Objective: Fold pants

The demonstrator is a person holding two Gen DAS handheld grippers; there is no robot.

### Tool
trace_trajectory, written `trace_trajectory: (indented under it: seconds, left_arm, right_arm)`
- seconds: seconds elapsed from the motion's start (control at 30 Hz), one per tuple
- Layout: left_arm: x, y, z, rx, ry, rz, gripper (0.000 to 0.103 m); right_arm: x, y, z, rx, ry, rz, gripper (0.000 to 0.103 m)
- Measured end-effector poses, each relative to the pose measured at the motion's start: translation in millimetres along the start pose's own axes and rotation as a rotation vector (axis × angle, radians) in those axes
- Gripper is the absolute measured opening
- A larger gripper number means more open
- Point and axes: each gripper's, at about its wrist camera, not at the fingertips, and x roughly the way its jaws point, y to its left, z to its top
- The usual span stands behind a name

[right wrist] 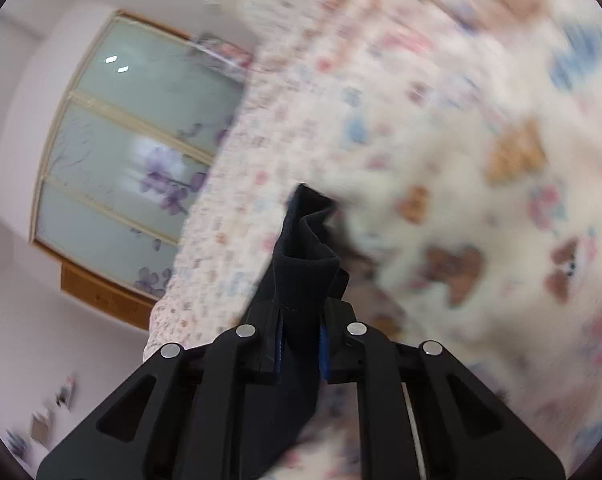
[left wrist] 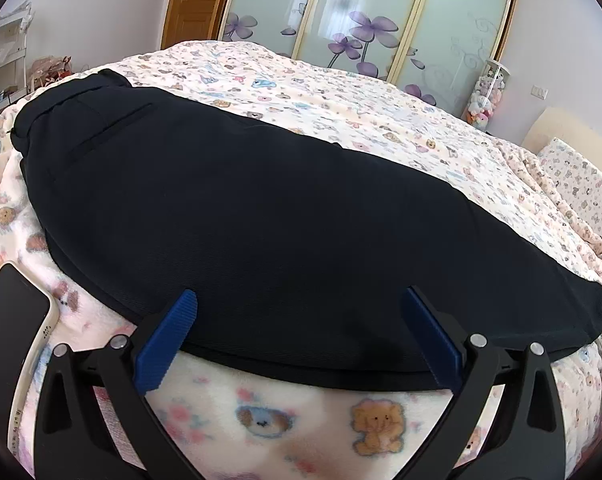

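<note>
The dark navy fabric pants (left wrist: 261, 216) are lying spread lengthwise across the bed (left wrist: 341, 92), which is covered by a cream fleece blanket printed with small bears and flowers, and they appear already doubled leg on leg, with the waistband and a slit pocket lying toward the far left in the left wrist view. That suggests the first lengthwise fold is done and the crosswise folds are still to come. The left gripper (left wrist: 301, 300) is hovering at the near long edge of the pants with its blue-padded jaws standing wide apart; the fabric edge is lying between and just beyond the two pads, but neither pad is pressing on it, so nothing is held on that side. The right gripper (right wrist: 301, 344) is closed nearly all the way, its jaws pinching a bunched fold of the same dark cloth (right wrist: 305, 248), which is standing up out of the jaws in a crumpled hem-like roll above the blanket. This looks like the leg end being taken up so it can be carried over toward the waistband, though the right wrist view is too blurred to tell how much of the cloth is clear of the bed. A black smartphone in a cream case (left wrist: 13, 340) is lying on the blanket just beside the left jaw, apart from the pants.
</note>
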Motion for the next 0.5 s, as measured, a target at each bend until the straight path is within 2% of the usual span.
trace_trajectory:
  seconds: [0.17,0.27,0.37,0.5]
  left_arm:
    - [-1,2,-1,-0.01,-0.007,-0.012,0.101]
    - [-2,3,-2,-0.018,-0.015,-0.022,0.101]
    - [-3,6,-3,-0.031,-0.027,-0.035,0.101]
    - [-5,10,-6,-0.054,-0.044,-0.061,0.101]
  right_arm:
    - [-2,65,-9,-0.161,-0.005,0.077,0.012]
    - [0,117,-29,-0.278,0.017,0.147,0.012]
    - [11,176,-72,-0.419,0.08,0.234,0.012]
    - [33,227,-152,-0.557,0.211,0.333,0.011]
